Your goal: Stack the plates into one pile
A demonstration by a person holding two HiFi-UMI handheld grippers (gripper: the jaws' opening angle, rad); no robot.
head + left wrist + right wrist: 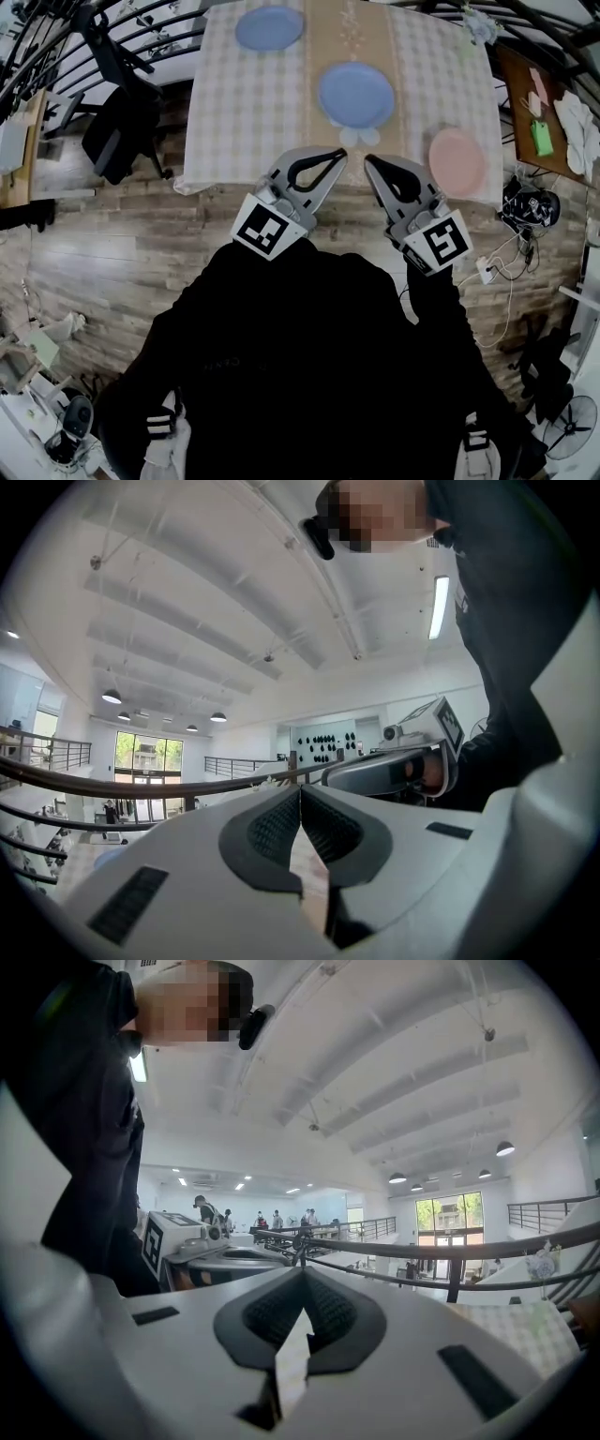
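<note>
Three plates lie apart on the checked tablecloth: a blue plate at the far side, a second blue plate in the middle, and a pink plate near the front right corner. My left gripper and right gripper hang side by side just short of the table's near edge, tips close together, both shut and empty. In the left gripper view the left gripper's jaws meet and point up toward the ceiling. The right gripper looks the same in its own view.
A black office chair stands left of the table. At the right is a brown side table with a green item. Cables and a power strip lie on the wooden floor. A curved railing runs behind the table.
</note>
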